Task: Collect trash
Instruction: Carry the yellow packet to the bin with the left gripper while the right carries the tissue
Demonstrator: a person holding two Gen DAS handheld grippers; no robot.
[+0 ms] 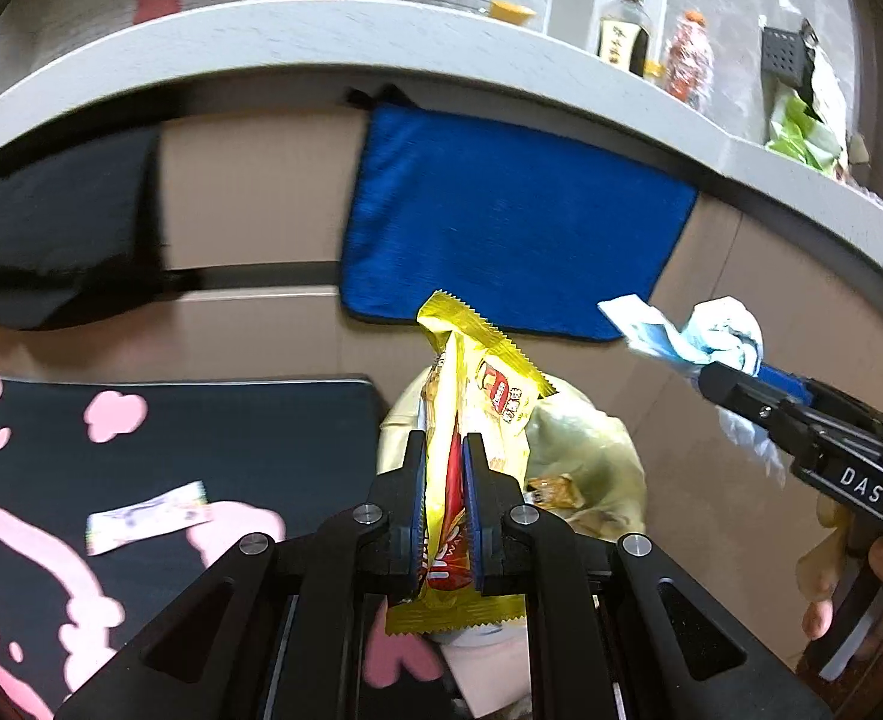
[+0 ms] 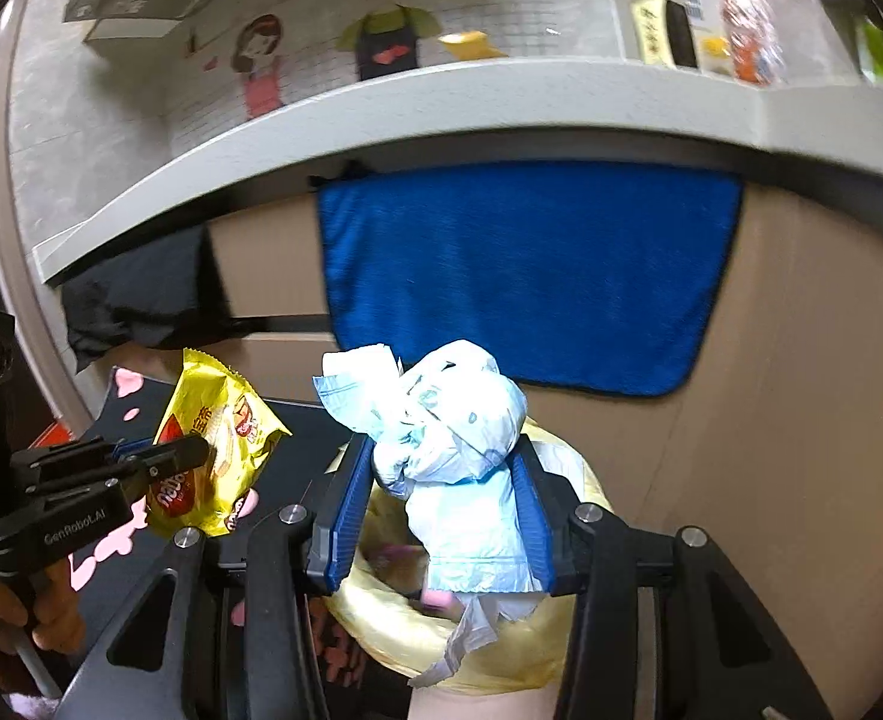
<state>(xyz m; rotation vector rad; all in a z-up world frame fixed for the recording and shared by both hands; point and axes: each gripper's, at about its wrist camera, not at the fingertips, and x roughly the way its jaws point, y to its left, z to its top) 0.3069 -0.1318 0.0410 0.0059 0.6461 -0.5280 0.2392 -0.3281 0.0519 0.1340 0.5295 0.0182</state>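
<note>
Left hand-held gripper (image 1: 446,450): jaws pinched narrow on a yellow wrapper (image 1: 477,396). Wrapper stands on end, long axis running up and away from the fingertips, crimped edge on top, tail sticking out behind the pads.

Right hand-held gripper (image 2: 444,468): jaws fairly wide but filled, blue pads clamped on a crumpled pale-blue wad (image 2: 441,420) of tissue or plastic; loose ends hang below.

Bin bag (image 1: 591,456), yellowish liner with its mouth open and scraps already inside, sits directly under and just ahead of both loads. Wrapper hangs over its left rim, wad over its middle to right. Judgement: both hands about equally near; a release looks to need only a short drop, the wrapper perhaps a nudge rightward first.

Edges: dark mat with pink shapes (image 1: 141,420) borders the bag on the left; one small wrapper (image 1: 147,516) lies flat on it, not yet collected, nearer the left hand. Cabinet front with blue towel (image 1: 501,222) close behind; counter (image 1: 321,36) edge overhangs above. Open room is mostly downward. The grippers are near each other, so crowding is the risk.
</note>
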